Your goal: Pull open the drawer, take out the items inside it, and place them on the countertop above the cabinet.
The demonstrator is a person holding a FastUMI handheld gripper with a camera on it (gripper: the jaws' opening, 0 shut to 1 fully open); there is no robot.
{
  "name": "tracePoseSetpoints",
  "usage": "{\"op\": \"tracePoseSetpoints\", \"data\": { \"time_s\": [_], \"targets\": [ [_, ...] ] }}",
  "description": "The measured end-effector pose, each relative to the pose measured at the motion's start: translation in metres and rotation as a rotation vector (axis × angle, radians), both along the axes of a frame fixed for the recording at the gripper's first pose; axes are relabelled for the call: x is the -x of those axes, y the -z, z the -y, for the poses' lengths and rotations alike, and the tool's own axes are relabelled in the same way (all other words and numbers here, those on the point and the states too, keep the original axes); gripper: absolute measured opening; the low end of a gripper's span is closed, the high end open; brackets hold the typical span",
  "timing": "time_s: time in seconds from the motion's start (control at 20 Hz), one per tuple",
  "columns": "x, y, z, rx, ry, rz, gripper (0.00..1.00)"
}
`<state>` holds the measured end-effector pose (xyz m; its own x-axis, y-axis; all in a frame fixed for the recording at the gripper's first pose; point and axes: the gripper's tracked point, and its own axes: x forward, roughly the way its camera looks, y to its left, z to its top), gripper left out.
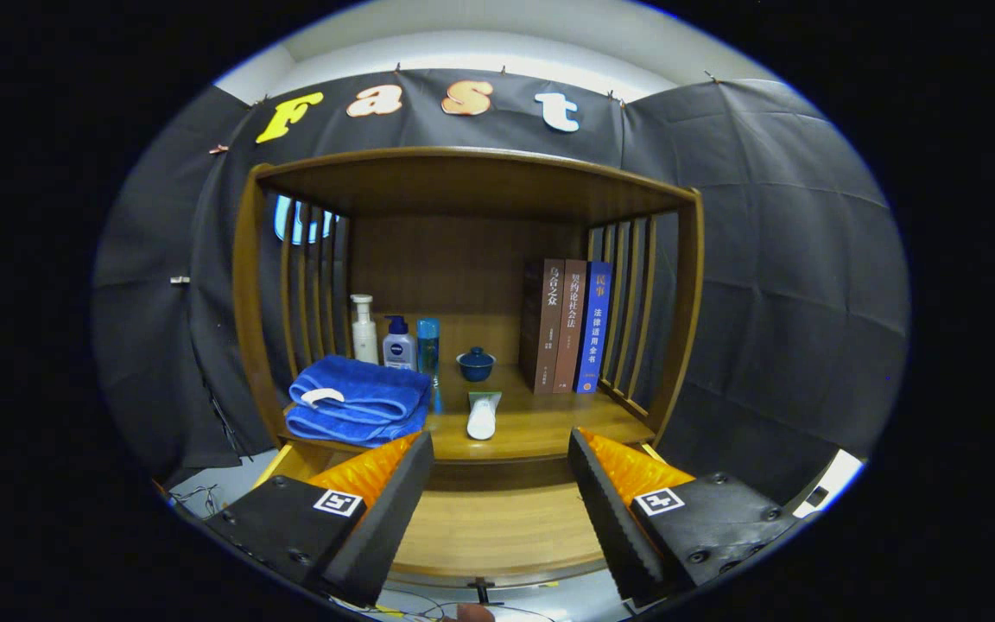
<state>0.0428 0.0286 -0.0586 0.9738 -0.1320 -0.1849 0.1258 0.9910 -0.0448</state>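
Gripper [497,484] sits w/ fingers spread wide apart, nothing between them, grasping nothing. Directly under & between the fingers: the drawer [497,531], pulled out, its wooden floor visible w/ a small dark knob at its front edge. The part of the drawer floor in sight is bare; what lies under the fingers can't be told.

Beyond the fingers is the cabinet's worktop [541,432], a wooden surface w/ slatted sides & a shelf roof above. Count of things on it:

- 1 blue towel [355,402], folded, on the left side, just past the left finger; a small white patch lies on top of it.
- 1 white tube [482,417], lying flat near the front edge, approx. midway between the two fingers, cap end pointing at the camera.
- 3 bottles at the back left, behind the towel: 1 tall white pump bottle [364,328], 1 shorter bottle w/ dark blue pump [398,343], 1 slim light-blue bottle [428,345]. They stand upright in a row, close together.
- 1 dark blue lidded cup [475,364], upright, at the back centre, behind the tube & apart from it.
- 3 books [567,326], upright & touching, at the back right against the slats: 2 brown, 1 blue, the blue one outermost.

Tube is just beside the towel's right edge, not touching as far as can be seen.
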Motion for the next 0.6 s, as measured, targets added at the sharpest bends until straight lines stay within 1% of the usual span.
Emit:
{"op": "tracePoseSetpoints", "data": {
  "time_s": [0.15,0.25,0.4,0.6],
  "targets": [
    [0.033,0.019,-0.009,-0.04,-0.027,0.098,0.98],
    [0.052,0.031,-0.01,-0.023,-0.029,0.148,0.98],
    [0.071,0.063,-0.01,0.042,-0.036,0.156,0.98],
    [0.083,0.114,-0.01,0.016,-0.041,0.11,0.98]
  ]
}}
